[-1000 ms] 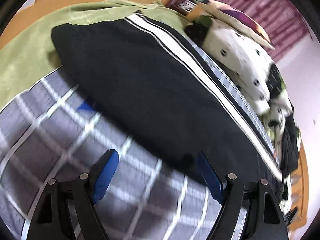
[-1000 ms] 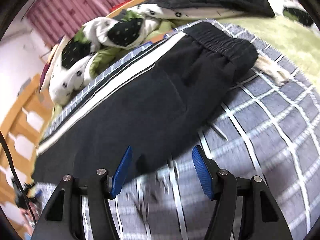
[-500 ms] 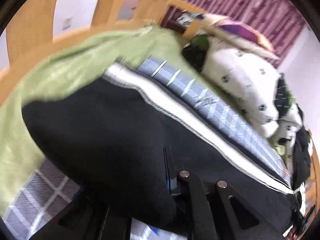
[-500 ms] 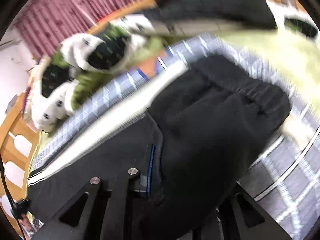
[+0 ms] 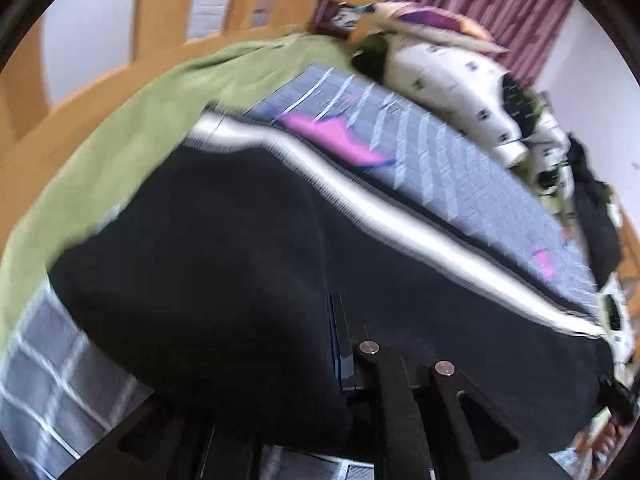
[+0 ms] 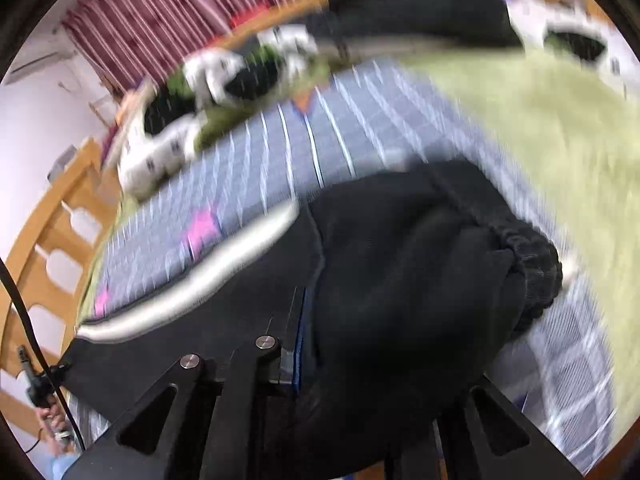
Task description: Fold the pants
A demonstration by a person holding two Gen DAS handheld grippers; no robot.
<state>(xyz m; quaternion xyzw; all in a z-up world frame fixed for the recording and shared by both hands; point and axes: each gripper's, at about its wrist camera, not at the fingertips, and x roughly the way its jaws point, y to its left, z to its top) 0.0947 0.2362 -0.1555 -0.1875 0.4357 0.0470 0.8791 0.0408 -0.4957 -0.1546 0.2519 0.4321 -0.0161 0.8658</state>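
Observation:
Black pants [image 5: 224, 248] with a white side stripe [image 5: 400, 220] hang lifted over the checked grey bedsheet [image 5: 452, 168]. My left gripper [image 5: 328, 344] is shut on the near edge of the leg end; black cloth drapes over its fingers. My right gripper [image 6: 312, 336] is shut on the near edge at the waist end, by the elastic waistband [image 6: 528, 256] of the pants [image 6: 400, 264]. The white stripe [image 6: 224, 272] runs along the far side. Both views are motion-blurred.
A green blanket [image 5: 132, 128] lies at the sheet's end, also in the right wrist view [image 6: 540, 128]. White spotted bedding [image 5: 452, 76] and dark clothes [image 6: 412, 4] are piled along the far side. A wooden bed frame [image 5: 80, 64] borders the bed.
Both grippers were open over the sheet beside the flat pants. They closed on the near edge and have lifted it, carrying it toward the striped far side.

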